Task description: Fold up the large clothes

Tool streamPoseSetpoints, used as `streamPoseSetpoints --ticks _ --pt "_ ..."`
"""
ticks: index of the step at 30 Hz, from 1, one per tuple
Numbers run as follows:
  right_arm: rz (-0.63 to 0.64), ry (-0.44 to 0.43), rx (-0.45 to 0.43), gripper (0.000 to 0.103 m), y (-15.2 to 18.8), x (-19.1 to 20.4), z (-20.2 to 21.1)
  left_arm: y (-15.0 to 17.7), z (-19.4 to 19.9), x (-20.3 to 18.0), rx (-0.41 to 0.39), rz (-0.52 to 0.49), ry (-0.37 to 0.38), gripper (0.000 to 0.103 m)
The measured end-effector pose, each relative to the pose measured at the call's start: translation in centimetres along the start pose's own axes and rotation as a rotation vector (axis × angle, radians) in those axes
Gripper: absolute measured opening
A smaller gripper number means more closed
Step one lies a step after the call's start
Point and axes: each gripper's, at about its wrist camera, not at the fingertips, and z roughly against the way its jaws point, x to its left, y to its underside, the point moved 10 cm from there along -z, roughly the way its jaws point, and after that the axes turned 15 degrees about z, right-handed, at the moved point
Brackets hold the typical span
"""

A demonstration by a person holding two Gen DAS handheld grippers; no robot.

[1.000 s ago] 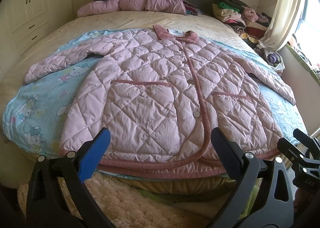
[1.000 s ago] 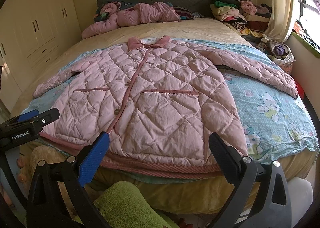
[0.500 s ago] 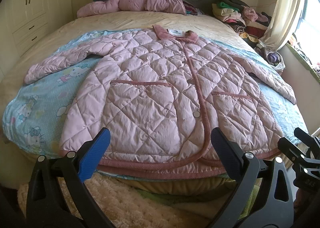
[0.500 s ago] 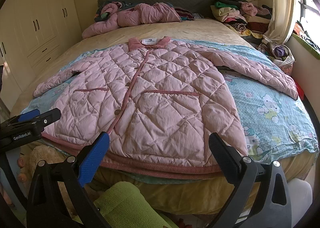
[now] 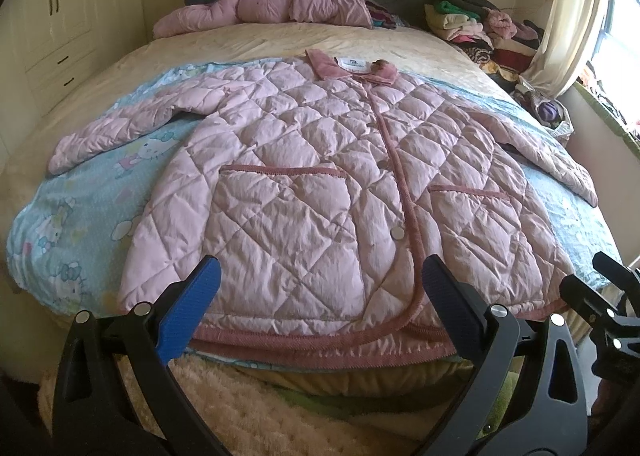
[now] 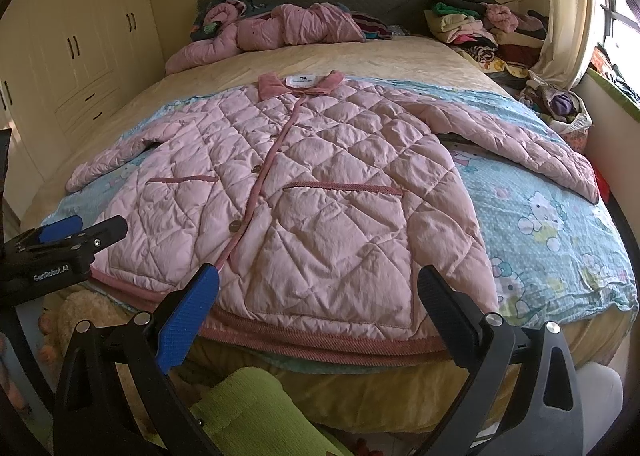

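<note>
— At the foot of the bed [image 5: 280, 40], where are the claws?
— Both hang level just short of the hem, pointing toward the headboard. The left claw [image 5: 320, 312] gapes wide, empty; the right claw [image 6: 318, 314] does too, beside it.
— And the coat?
— The pink quilted coat [image 6: 312, 192] lies flat, front up, buttoned, on a blue cartoon sheet [image 6: 552, 240], sleeves spread, collar far from the claws. Neither claw touches it.
</note>
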Motion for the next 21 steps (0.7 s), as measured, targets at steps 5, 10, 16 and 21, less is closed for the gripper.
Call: streamPoseSetpoints --ticks 5,10,16,21 --pt "0.007 -0.008 0.009 0.099 -0.7 0.2 -1.0 -0.8 -0.3 0.5 0.005 -0.002 -0.012 0.094" --pt "0.006 -0.009 0.014 0.099 -1.7 -0.2 -2.3 -1.5 -1.8 0.2 0.012 -0.012 -0.026 0.094" --pt "0.030 0.043 0.003 0.099 -3.8 -1.0 -3.6 -2.8 -3.5 0.0 0.009 -0.011 -0.039 0.094" --pt "0.023 0.061 0.002 0.099 -5.5 -1.9 -5.0 -4.7 -4.8 -0.2 0.007 -0.009 -0.053 0.094"
